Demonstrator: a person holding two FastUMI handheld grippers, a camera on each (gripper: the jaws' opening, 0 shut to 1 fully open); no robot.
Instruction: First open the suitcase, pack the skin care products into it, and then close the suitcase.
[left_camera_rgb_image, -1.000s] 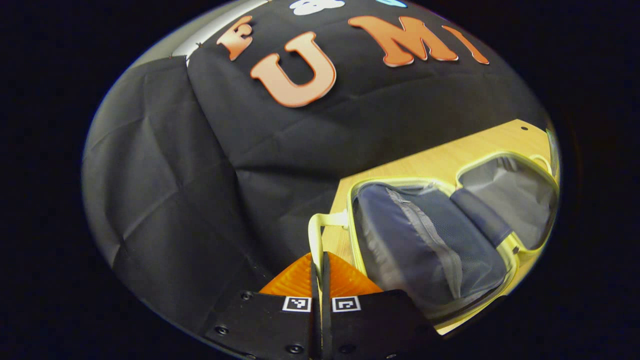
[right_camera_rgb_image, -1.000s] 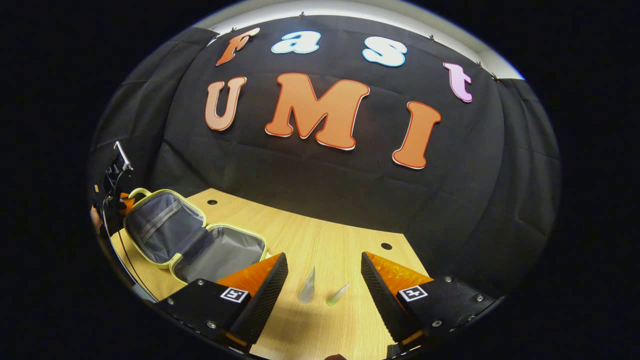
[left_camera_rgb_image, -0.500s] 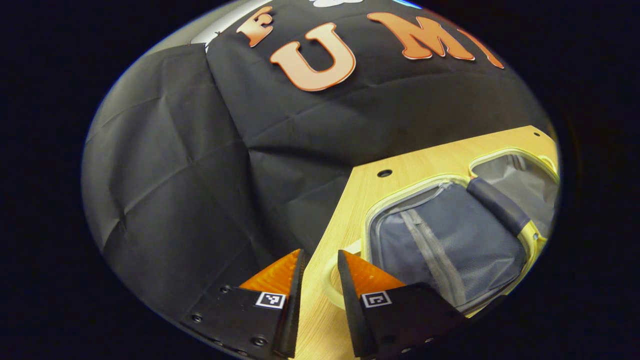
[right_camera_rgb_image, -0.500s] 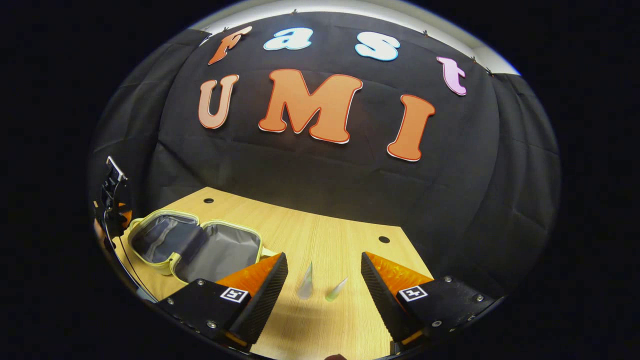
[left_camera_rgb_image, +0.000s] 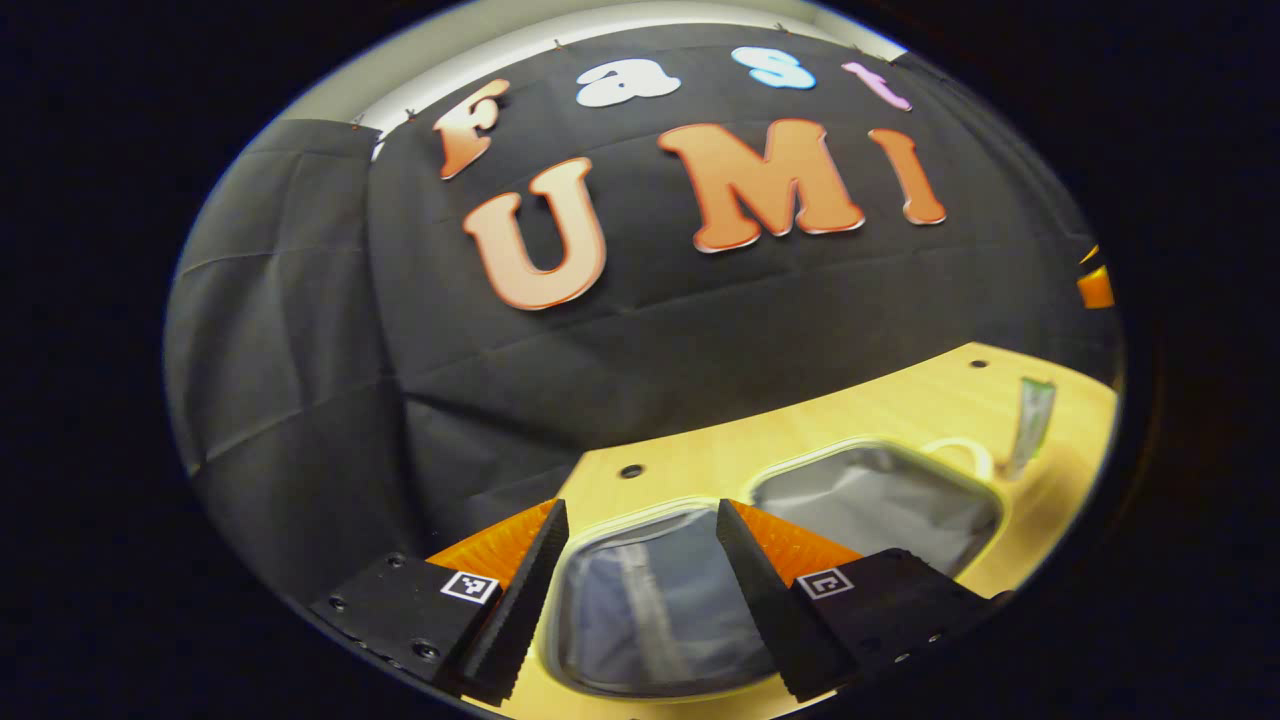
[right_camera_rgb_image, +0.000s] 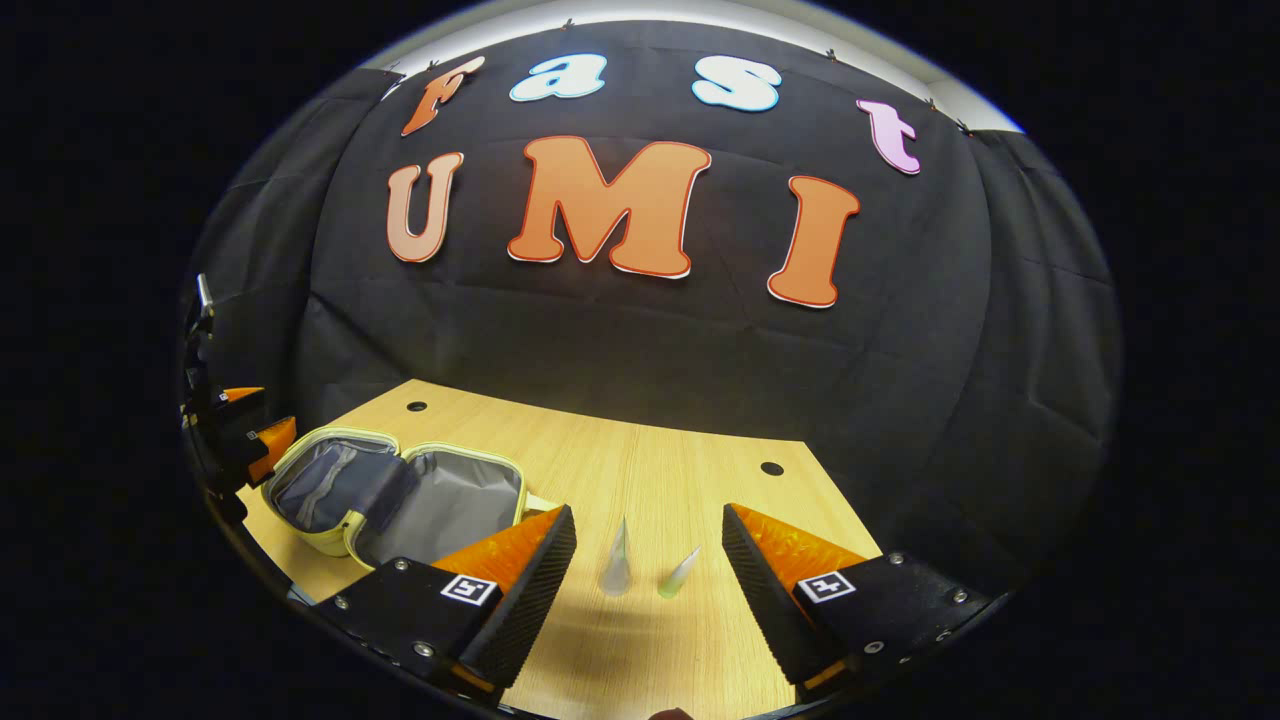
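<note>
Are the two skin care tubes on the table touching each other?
Apart. In the right gripper view, bare table wood shows between the grey tube and the green tube, both standing between the open right gripper fingers.

suitcase (left_camera_rgb_image: 880, 500) lying open, left gripper (left_camera_rgb_image: 640, 585) spread

A light wooden table (right_camera_rgb_image: 660, 470) with round holes stands against the black cloth wall (right_camera_rgb_image: 640, 340).
</note>
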